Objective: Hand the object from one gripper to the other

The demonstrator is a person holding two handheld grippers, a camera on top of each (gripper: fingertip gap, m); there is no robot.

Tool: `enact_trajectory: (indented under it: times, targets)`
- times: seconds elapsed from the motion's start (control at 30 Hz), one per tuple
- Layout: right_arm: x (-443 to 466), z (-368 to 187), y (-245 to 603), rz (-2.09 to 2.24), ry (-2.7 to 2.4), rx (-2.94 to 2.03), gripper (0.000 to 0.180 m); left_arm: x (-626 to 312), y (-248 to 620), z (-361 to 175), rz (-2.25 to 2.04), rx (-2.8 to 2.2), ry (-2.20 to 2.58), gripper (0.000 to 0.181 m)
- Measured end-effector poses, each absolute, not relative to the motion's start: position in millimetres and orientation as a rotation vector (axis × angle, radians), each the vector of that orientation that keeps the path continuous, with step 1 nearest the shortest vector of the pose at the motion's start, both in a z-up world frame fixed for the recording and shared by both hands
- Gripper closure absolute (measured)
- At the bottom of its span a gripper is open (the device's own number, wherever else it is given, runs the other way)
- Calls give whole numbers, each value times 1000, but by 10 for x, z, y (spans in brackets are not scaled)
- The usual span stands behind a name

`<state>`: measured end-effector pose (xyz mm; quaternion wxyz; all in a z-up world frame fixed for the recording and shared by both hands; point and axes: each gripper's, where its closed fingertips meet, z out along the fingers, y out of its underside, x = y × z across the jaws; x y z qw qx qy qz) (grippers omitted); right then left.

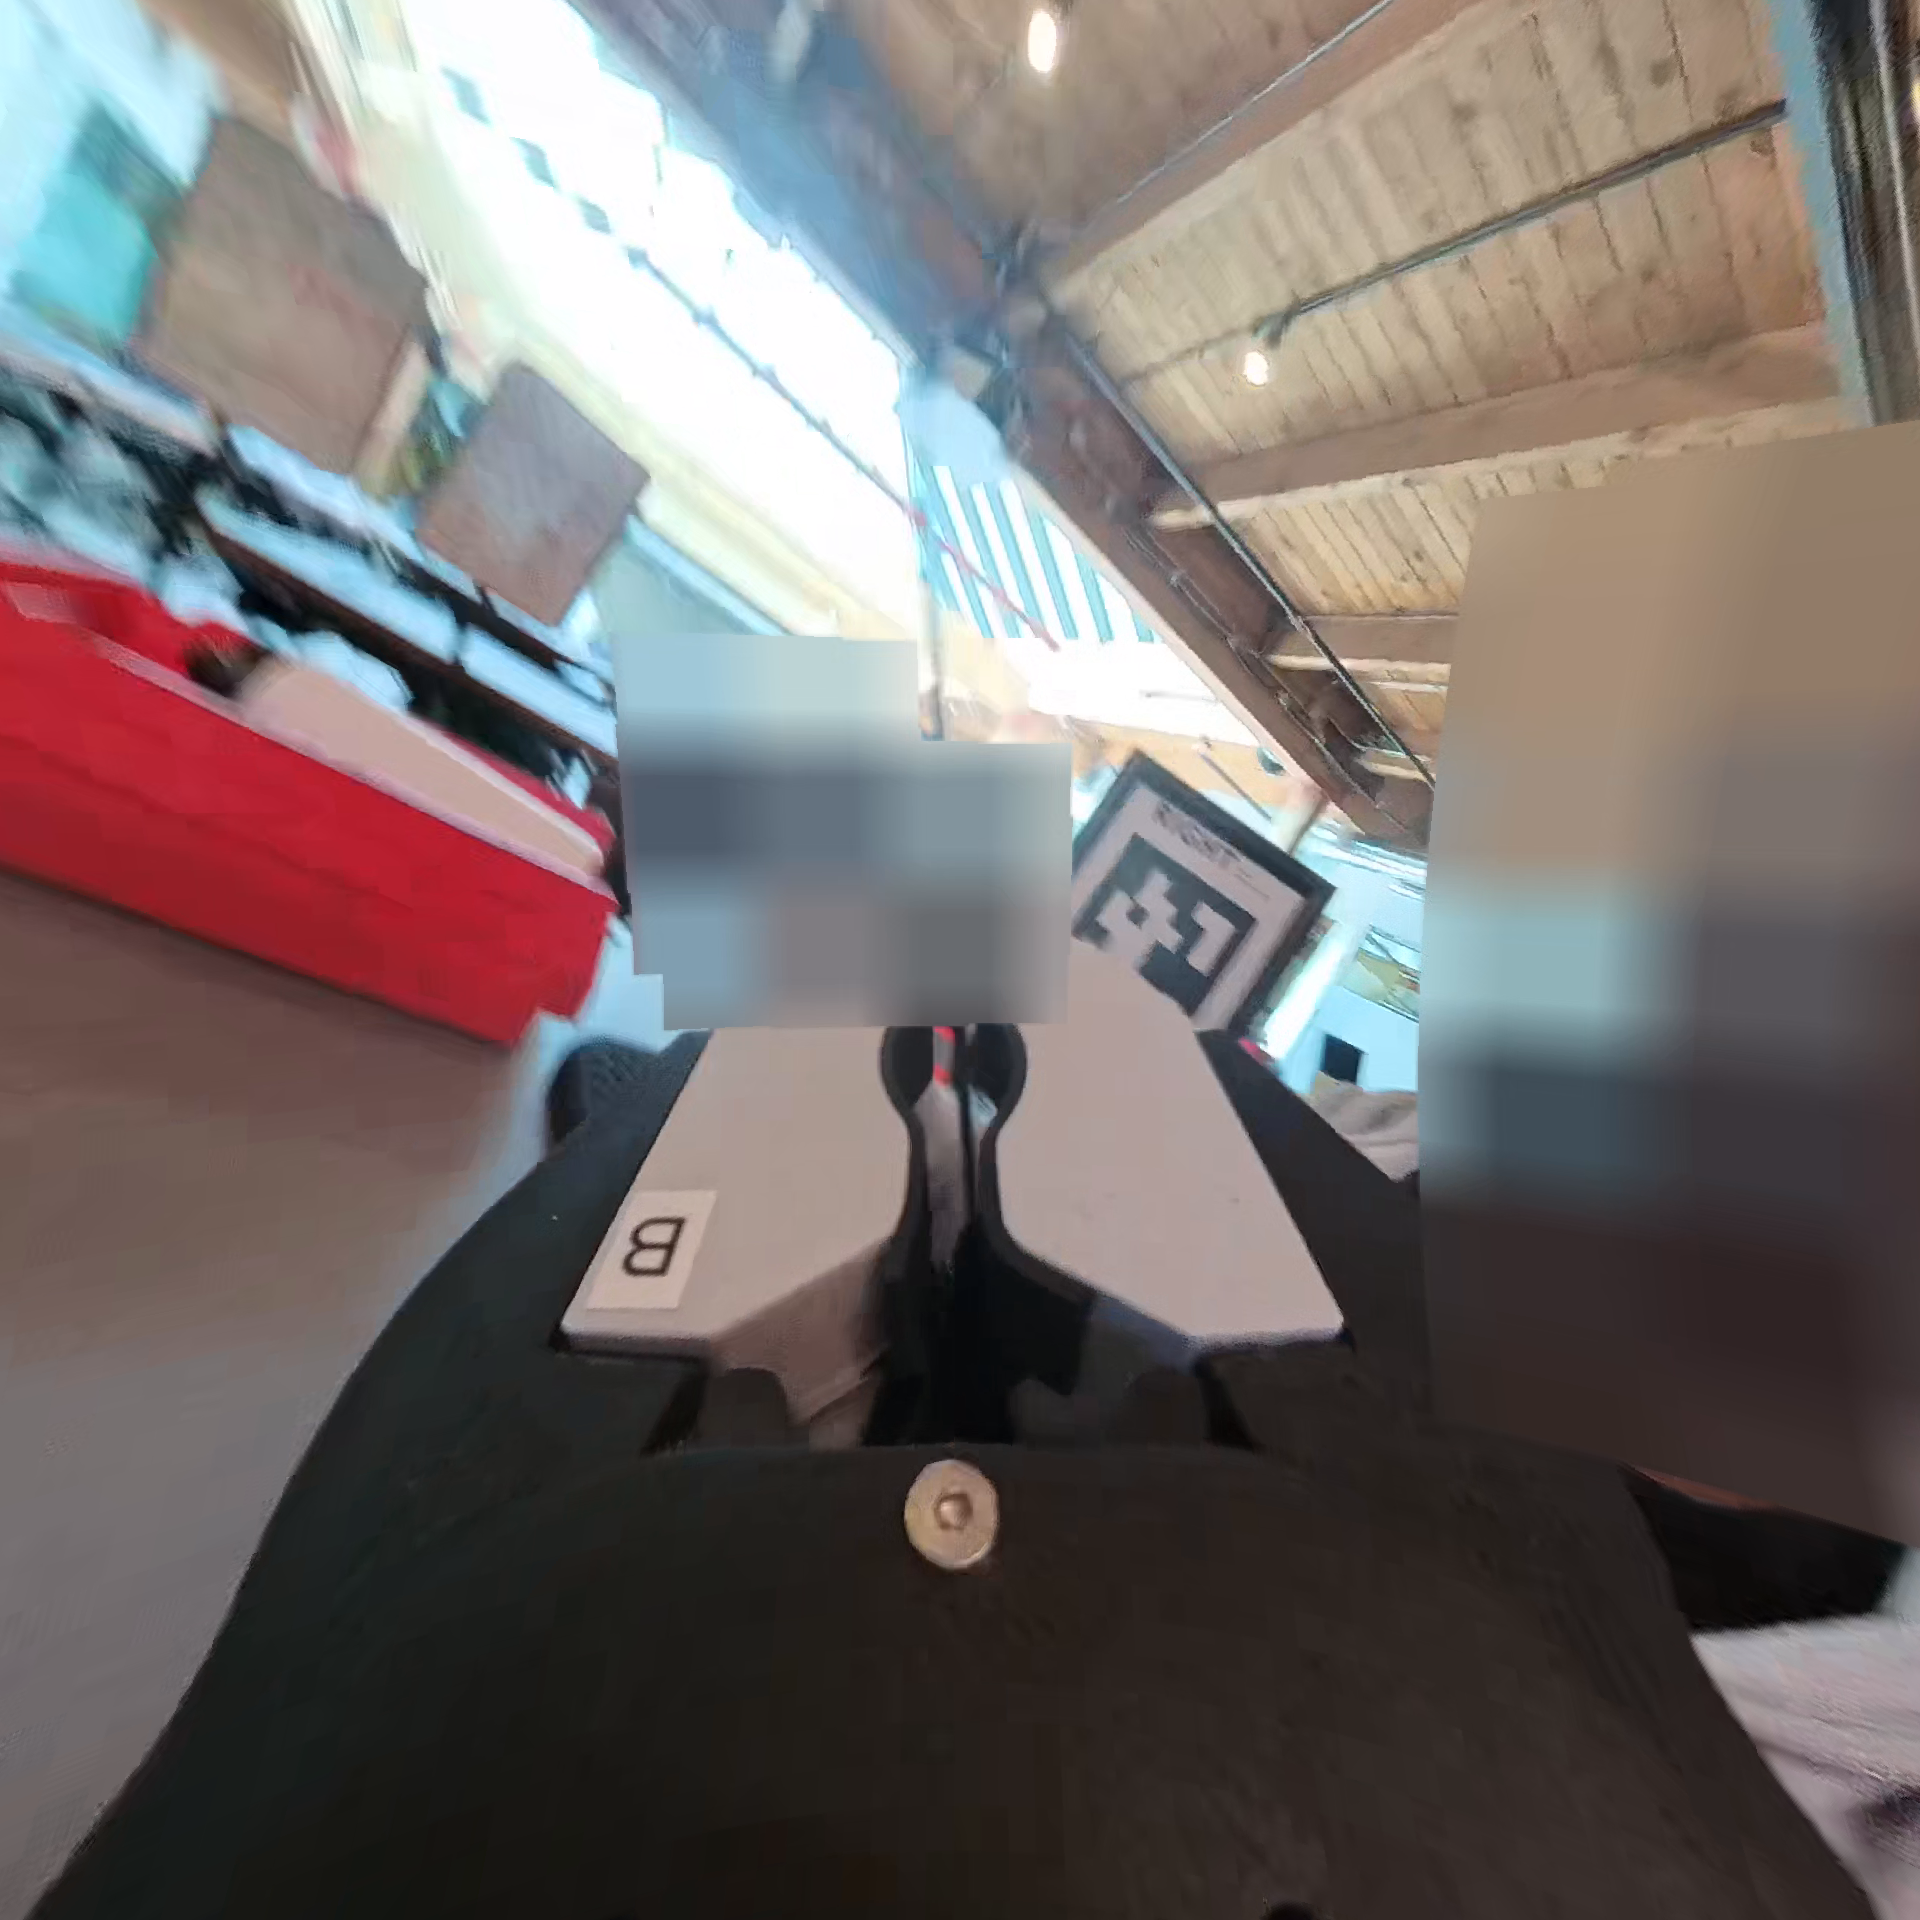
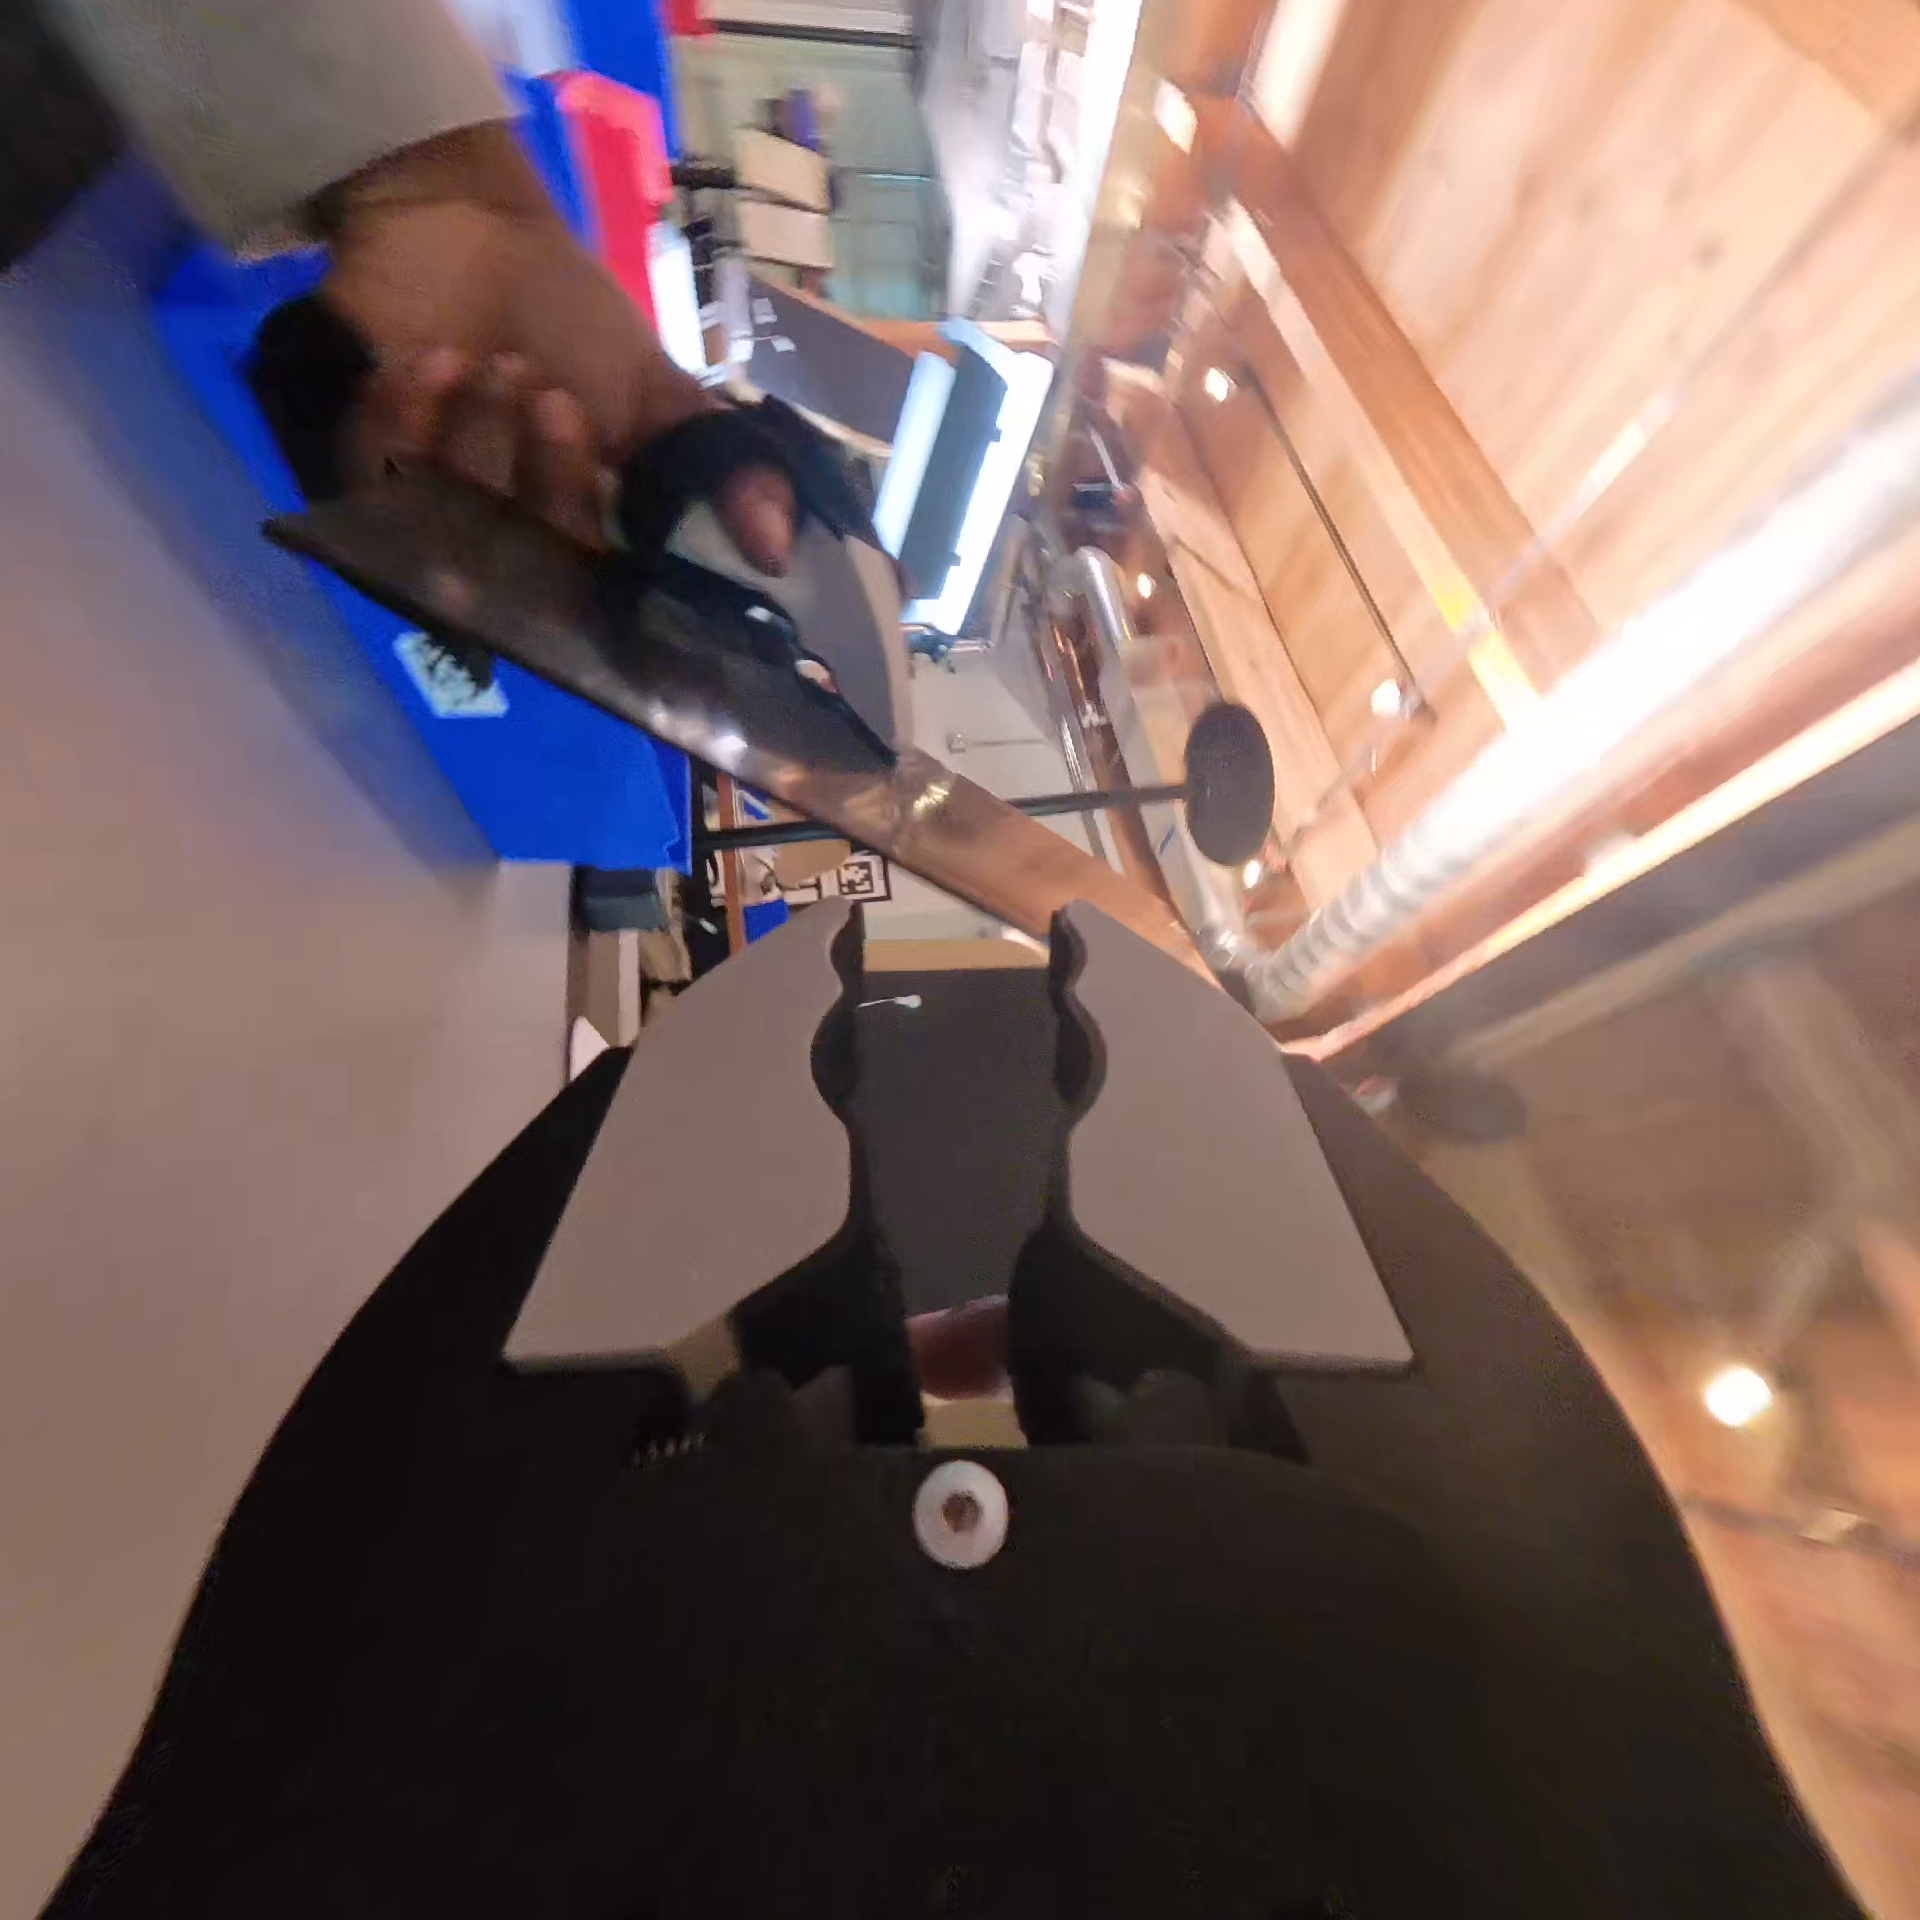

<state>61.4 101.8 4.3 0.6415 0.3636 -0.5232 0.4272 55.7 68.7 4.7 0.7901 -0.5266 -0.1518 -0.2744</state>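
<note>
Left gripper has its fingers pinched nearly together on something thin with a sliver of red, probably the object, tips hidden by blur. Right gripper waits tilted, fingers apart and empty, ready to receive beyond its tips.

Object: thin, dark, with a red patch; seen edge-on, pinched between the left gripper fingers; mostly hidden, kind unclear.
</note>
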Motion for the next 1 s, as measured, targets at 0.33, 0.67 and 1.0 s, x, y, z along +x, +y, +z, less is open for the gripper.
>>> enact_trajectory:
  times: [0.33, 0.67, 1.0]
  targets:
    - [244, 294, 949, 2857, -2012, -309, 122, 373, 331, 350, -90, -961, -270, 179]
    - [379, 150, 709, 2744, -2053, -178, 177, 410, 601, 149, -87, -1112, -266, 178]
    - [484, -118, 956, 969, -1210, 857, 179, 282, 572, -65, -477, -1173, -501, 126]
